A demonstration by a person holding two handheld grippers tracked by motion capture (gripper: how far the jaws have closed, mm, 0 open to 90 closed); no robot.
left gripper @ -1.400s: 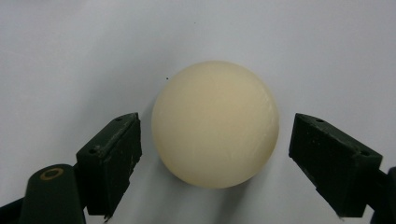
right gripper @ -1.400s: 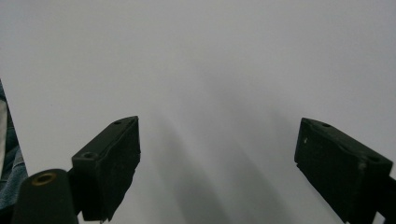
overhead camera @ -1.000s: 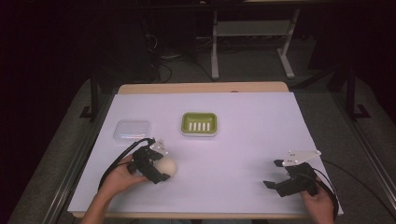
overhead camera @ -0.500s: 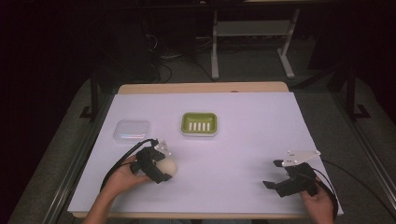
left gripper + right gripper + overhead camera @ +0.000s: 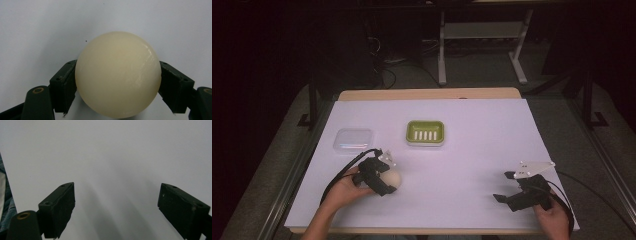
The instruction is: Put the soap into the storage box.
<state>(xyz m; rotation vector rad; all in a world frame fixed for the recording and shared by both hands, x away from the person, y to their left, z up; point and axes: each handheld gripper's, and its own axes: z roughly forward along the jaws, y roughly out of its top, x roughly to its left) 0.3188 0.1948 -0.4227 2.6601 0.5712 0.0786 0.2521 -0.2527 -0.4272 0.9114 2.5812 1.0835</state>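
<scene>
High view: white worktop [image 5: 472, 150] with a bare wooden strip along its far edge, set in a dark room; grey floor on both sides, a metal frame stand [image 5: 482, 45] and loose cables on the floor beyond. Count on the worktop: one cream ball [image 5: 393, 178], one green soap dish [image 5: 425, 133], one clear lidded box [image 5: 353, 139], two grippers. The ball lies near left, held in the left gripper [image 5: 387, 184]. The dish sits at centre far, the box just left of it and apart. Right gripper [image 5: 506, 186] rests near right, well apart from everything, fingers spread. Against the frame a second ago: the left gripper and ball sit in nearly the same place, with only a slight shift; dish, box and right gripper unchanged.

Left gripper view: the ball [image 5: 118, 74] sits between the two black fingers [image 5: 63, 87], both pressing its sides; gripper closed on it. White worktop behind.

Right gripper view: fingers [image 5: 58, 206] wide apart, nothing between them, bare white worktop [image 5: 117, 165] ahead. Strip of blue fabric [image 5: 5, 202] at the left edge.
</scene>
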